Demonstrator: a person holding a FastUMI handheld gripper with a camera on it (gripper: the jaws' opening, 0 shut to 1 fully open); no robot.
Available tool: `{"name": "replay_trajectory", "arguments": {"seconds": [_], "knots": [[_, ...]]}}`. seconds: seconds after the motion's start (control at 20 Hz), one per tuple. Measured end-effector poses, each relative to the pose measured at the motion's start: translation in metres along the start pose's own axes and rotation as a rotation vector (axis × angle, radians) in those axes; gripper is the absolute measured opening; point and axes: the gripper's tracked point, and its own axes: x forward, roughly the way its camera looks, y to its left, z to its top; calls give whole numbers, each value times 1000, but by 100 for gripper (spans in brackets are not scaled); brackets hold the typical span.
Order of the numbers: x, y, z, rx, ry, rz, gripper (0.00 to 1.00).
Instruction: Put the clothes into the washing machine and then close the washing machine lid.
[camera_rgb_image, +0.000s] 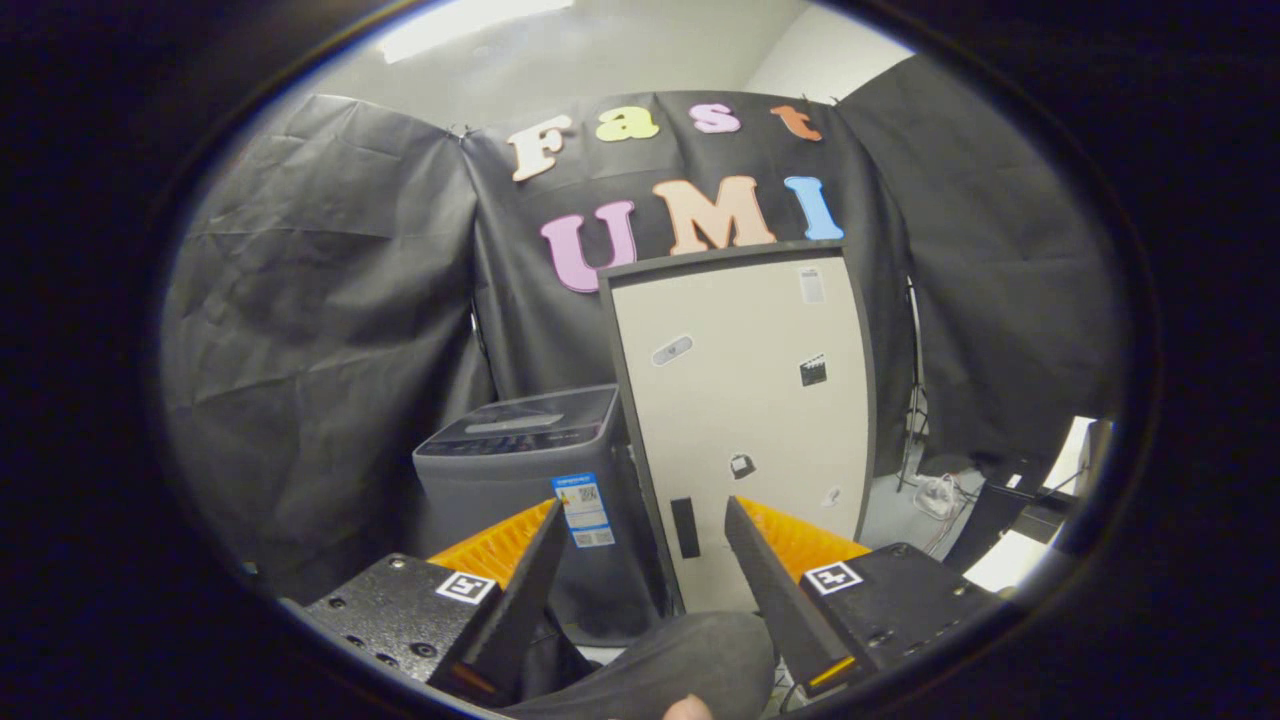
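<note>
The hand-held gripper (640, 520) has its fingers spread apart with nothing pressed between them. Low between the fingers lies a rounded dark grey cloth (690, 655), seemingly the clothes, with a fingertip (688, 709) just showing beneath it. Square black-and-white marker tags (467, 587) sit on each finger mount. Beyond the fingers stands a grey top-loading washing machine (520, 480), its lid down, with a blue label (582, 508) on its front whose print is too small to read. Just beside it stands a beige refrigerator (745, 400) carrying small stickers.
</note>
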Motion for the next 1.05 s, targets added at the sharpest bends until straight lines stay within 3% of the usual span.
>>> {"name": "replay_trajectory", "arguments": {"seconds": [0.4,1.05], "knots": [[-2,1,0,-37,-1,7,97],[-6,15,1,-214,-23,40,96]]}}
